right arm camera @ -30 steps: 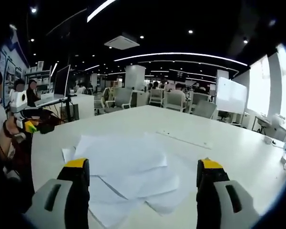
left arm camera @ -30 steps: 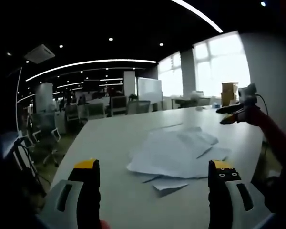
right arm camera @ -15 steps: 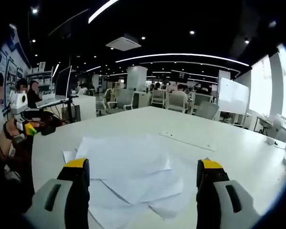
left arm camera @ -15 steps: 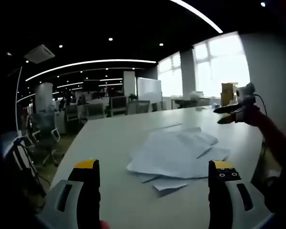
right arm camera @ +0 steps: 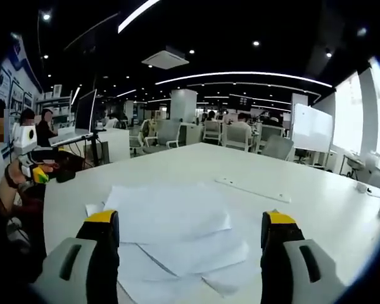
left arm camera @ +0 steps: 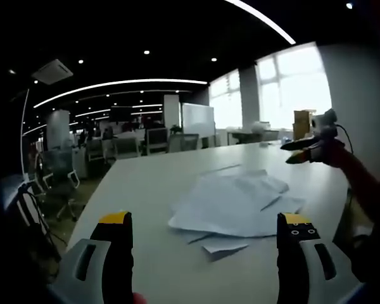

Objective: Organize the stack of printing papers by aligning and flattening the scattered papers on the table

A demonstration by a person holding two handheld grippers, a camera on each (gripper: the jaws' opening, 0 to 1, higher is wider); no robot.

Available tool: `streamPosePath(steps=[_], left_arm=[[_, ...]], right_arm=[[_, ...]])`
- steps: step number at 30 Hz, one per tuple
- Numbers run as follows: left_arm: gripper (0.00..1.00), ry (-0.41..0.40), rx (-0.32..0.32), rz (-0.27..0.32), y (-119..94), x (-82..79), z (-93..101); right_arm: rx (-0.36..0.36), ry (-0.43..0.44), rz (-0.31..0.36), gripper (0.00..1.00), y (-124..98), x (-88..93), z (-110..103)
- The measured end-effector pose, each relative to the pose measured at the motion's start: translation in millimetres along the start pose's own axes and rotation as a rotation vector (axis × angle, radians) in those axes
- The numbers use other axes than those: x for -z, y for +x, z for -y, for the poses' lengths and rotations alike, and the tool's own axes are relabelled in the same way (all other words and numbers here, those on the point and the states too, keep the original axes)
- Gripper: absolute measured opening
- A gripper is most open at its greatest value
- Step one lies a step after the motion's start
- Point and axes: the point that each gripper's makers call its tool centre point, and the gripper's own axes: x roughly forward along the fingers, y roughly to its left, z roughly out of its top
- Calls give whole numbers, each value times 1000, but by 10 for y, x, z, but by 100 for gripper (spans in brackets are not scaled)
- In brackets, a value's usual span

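**Both claws spread wide, nothing held**

In the left gripper view, the left grey claw with yellow-tipped black jaws (left arm camera: 204, 225) rises from the bottom edge, jaws far apart. At the right edge, the right claw (left arm camera: 301, 149) is held aloft by a red-sleeved arm (left arm camera: 358, 180).

In the right gripper view, the right claw (right arm camera: 189, 223) stands equally parted. The left claw (right arm camera: 35, 171) appears at the left edge.

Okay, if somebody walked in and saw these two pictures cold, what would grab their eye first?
Most likely the loose spread of white papers, fanned out unevenly on the white table, lying ahead of both open grippers. Next, the yellow-tipped jaws of the left gripper and right gripper rising from the bottom of each view, apart and holding nothing. Behind, a dim office with bright windows.
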Motion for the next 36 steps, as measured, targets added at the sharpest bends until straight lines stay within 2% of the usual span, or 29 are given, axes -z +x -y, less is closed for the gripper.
streamPosePath(steps=[9,36], left_arm=[[97,4,4,3,-9,-24,18],[97,7,11,7,-14,-47,60]], right_arm=[[-1,-6,7,88,43,-58,-8],[-9,-17,1,88,150,-77,-73]])
